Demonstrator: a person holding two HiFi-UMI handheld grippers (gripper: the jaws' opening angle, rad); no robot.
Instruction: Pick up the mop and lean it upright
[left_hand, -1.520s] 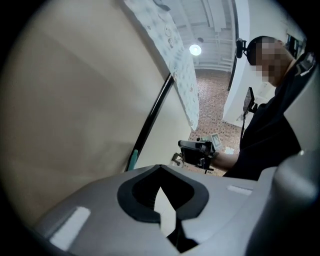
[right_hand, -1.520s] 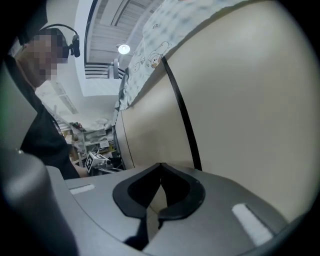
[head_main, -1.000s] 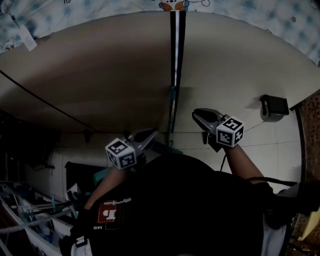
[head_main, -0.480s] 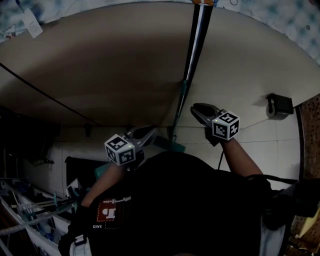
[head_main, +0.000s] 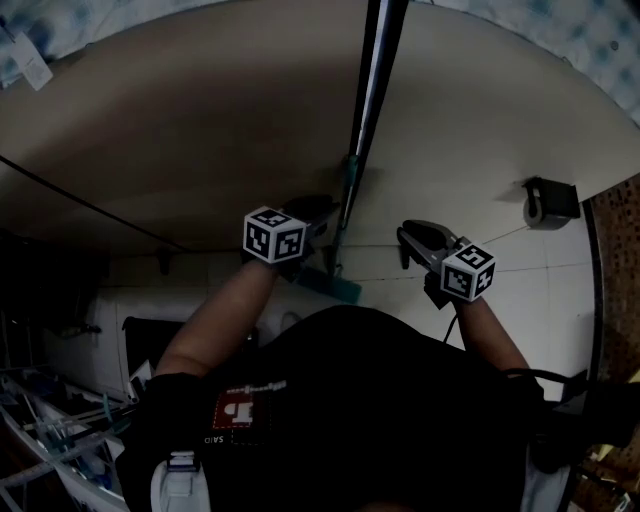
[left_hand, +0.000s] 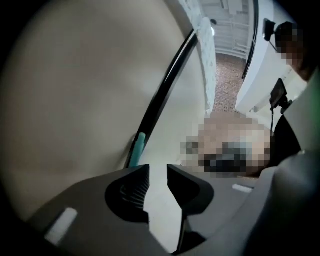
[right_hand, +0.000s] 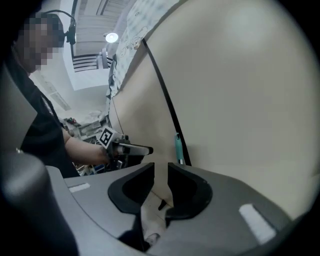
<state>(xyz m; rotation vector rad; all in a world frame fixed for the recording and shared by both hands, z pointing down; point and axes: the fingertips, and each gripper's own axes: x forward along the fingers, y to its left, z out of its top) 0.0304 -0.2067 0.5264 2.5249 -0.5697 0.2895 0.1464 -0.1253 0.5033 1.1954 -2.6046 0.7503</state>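
Change in the last second: the left gripper (head_main: 318, 208) has come up from low by the mop head (head_main: 335, 285) and now sits just beside the pole, level with the teal sleeve (head_main: 347, 178). Its jaws were shut a second ago and are opening now. Its own view shows a bare gap with nothing between them, and the pole runs past a little off to one side.

The right gripper (head_main: 408, 234) has barely moved. It is off to the other side of the pole, near it but apart. Its jaws are a bit wider than before, parted by a narrow gap and gripping nothing (only pale wall and floor show through the slot).

The mop (head_main: 362, 110) stands with its handle running up the beige wall (head_main: 200, 120) and its head down at the floor by the person's body. The handle looks more slanted than a second ago, but the head camera has shifted too, so I can't say the mop itself tipped.

For the task: neither gripper holds the mop and it appears to rest on the wall on its own. I judge the leaning step as good as done. The left jaws parting right next to the pole could be a release, or the start of a re-grip to straighten it; I can't tell which. The risk is the pole sliding sideways along the smooth wall.
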